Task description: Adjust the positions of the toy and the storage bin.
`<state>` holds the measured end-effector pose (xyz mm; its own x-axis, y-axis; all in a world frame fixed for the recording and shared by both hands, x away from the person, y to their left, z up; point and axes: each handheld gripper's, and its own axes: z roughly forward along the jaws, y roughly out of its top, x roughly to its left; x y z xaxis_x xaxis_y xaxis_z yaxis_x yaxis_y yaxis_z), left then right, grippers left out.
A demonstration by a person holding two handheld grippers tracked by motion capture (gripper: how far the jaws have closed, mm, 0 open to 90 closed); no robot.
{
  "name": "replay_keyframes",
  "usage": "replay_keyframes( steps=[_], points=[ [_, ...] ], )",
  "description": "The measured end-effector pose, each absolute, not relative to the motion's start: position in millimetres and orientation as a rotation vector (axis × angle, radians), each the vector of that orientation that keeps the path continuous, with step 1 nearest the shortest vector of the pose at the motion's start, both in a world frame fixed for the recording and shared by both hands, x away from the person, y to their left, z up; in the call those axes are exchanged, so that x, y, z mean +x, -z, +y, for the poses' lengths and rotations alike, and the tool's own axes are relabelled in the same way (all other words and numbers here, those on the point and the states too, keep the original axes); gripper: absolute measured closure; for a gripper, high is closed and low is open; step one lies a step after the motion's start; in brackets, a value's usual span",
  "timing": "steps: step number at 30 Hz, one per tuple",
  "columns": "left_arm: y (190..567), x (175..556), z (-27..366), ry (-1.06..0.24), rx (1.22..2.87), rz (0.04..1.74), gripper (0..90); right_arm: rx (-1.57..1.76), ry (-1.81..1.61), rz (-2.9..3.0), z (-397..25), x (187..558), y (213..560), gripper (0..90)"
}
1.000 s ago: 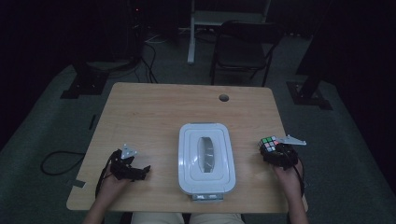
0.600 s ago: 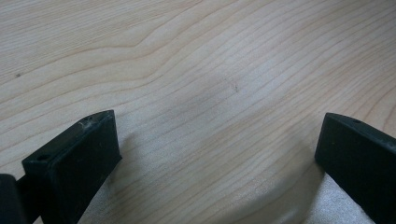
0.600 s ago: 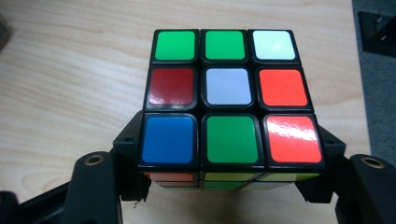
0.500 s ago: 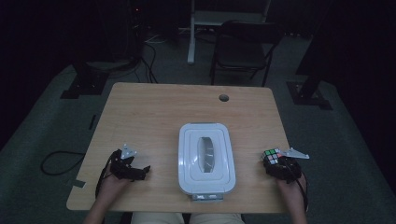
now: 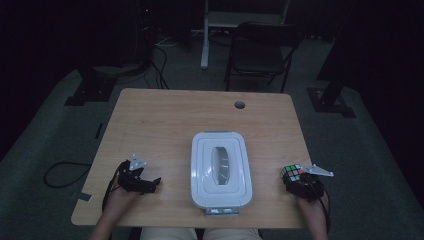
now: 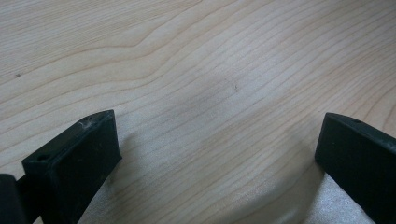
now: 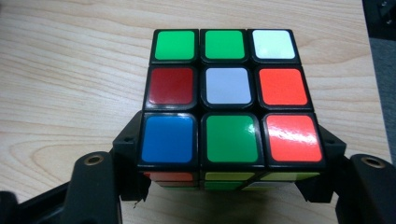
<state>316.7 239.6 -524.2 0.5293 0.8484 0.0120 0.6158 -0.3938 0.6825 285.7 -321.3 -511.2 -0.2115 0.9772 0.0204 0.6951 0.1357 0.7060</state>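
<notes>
A scrambled Rubik's cube [image 5: 291, 172] sits low over the wooden table [image 5: 165, 125] near its front right corner, and my right gripper [image 5: 296, 182] is shut on it. In the right gripper view the cube [image 7: 224, 88] shows a mixed top face of green, white, red, orange and blue, with the black jaws of the right gripper [image 7: 229, 149] pressed against its two sides. My left gripper [image 5: 150, 183] rests near the front left of the table. Its fingers [image 6: 79, 149] stand wide apart over bare wood, so the left gripper [image 6: 215, 144] is open and holds nothing.
A white lidded plastic box [image 5: 197, 170] lies shut in the middle front of the table, between the two hands. A round cable hole [image 5: 240, 105] marks the far side. A dark chair [image 5: 260, 55] and stands are on the floor beyond.
My right gripper has drawn the cube back toward the table's front edge. The left gripper and the white box have not moved.
</notes>
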Motion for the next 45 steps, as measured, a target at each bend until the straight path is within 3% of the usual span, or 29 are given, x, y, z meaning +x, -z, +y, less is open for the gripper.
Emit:
replay_keyframes(
  steps=[21, 30, 45],
  points=[
    [524.2, 316.6, 239.6, -0.481, 2.143, 1.182, 0.6, 1.491, -1.103, 1.933, -328.0, 291.5, 470.0, 12.5],
    [524.2, 316.5, 239.8, -0.482, 2.142, 1.183, 0.5, 1.376, -1.125, 1.967, -309.2, 296.8, 457.4, 14.3],
    [524.2, 316.4, 239.8, -0.482, 2.142, 1.183, 0.6, 1.182, -1.197, 2.1, -268.4, 304.8, 470.5, 14.1]
  ],
)
